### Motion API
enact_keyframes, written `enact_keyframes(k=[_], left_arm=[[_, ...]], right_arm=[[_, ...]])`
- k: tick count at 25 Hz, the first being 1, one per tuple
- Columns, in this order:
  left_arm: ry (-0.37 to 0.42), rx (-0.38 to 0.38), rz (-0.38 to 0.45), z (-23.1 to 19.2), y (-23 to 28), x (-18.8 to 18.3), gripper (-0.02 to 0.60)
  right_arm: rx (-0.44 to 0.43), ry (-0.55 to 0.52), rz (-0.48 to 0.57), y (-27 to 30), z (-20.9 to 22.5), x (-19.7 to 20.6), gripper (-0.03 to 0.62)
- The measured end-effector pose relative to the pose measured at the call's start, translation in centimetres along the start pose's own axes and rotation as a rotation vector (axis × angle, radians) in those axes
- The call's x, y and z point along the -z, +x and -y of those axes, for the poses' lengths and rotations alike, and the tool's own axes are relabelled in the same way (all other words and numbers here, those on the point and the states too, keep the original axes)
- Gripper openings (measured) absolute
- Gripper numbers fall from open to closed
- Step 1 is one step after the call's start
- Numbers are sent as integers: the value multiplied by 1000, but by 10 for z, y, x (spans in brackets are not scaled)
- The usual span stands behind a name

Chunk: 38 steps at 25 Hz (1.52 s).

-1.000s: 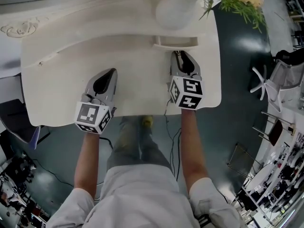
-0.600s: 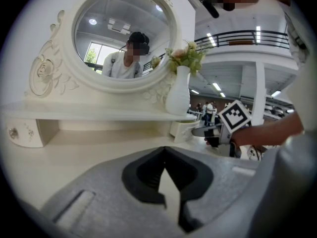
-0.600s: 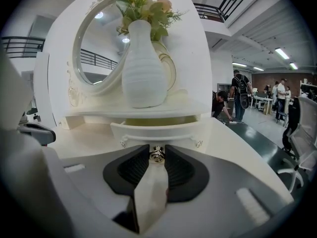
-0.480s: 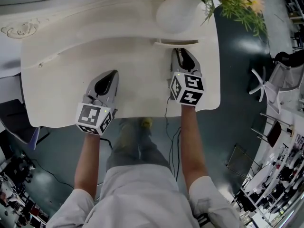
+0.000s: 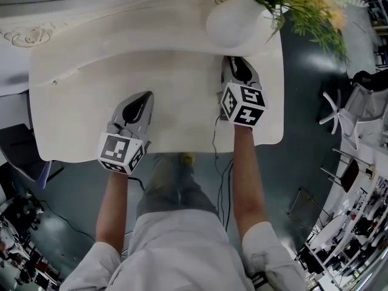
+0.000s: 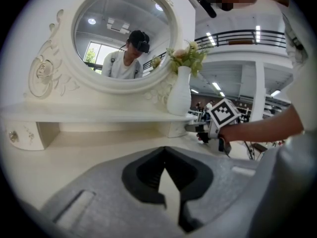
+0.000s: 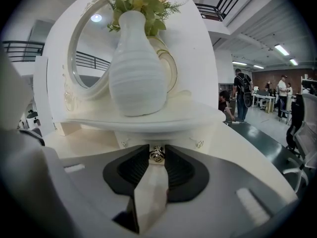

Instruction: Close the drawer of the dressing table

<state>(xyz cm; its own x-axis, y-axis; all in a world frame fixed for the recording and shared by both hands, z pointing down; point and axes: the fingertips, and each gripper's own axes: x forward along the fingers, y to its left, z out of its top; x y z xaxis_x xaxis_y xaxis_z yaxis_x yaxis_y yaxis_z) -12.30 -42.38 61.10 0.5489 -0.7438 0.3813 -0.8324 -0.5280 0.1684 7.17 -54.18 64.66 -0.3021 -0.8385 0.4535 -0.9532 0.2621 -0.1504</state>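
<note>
The small drawer's front [image 7: 184, 139] sits under the white shelf [image 7: 148, 120] at the right end of the dressing table [image 5: 91, 83]. Its metal knob [image 7: 157, 154] lies between the jaw tips of my right gripper [image 7: 157, 151], which is shut on it. In the head view the right gripper [image 5: 237, 63] reaches in beneath the vase [image 5: 234, 18] and no part of the drawer sticks out. My left gripper [image 5: 145, 97] rests low over the tabletop, jaws shut with nothing in them [image 6: 165, 150]. The left gripper view also shows the right gripper [image 6: 199, 131] at the drawer.
A white ribbed vase [image 7: 136, 68] with flowers stands on the shelf right above the drawer. The oval mirror [image 6: 124, 33] rises behind. A second small drawer knob [image 6: 13, 137] shows at the shelf's left end. Chairs [image 5: 357, 108] stand on the dark floor to the right.
My right gripper has moved away from me with the knob, and the drawer that stuck out has slid in under the shelf. The left gripper has stayed put.
</note>
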Motion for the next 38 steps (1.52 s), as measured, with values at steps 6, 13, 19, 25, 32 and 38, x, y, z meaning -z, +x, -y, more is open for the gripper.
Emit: enact_keyframes(k=[6,13,19,25,32,38], left_arm=[[-7,-14,2,-3,-4,-1,-2],[3,-11,-2,6,-11,-2,-2],[1,-18,5,15,-25,-4,-2],[10,-35,31,24,-42,-15,-2],[19,-47,53,51,-76,-24,-2],[36,-61,86,77,-108,-41,-2]], right_arm=[[-2,-1,8,0,1,-1,91],[-10,-36,-19,-5,-2,0,92],[-3,-29,-5,-21,-3,-4,92],[-10,-51,-4,-61,-11,-4,91],[-16,-57,18,-120,-26,-6,91],[-15,-33,39,-181,-28,-7,89]])
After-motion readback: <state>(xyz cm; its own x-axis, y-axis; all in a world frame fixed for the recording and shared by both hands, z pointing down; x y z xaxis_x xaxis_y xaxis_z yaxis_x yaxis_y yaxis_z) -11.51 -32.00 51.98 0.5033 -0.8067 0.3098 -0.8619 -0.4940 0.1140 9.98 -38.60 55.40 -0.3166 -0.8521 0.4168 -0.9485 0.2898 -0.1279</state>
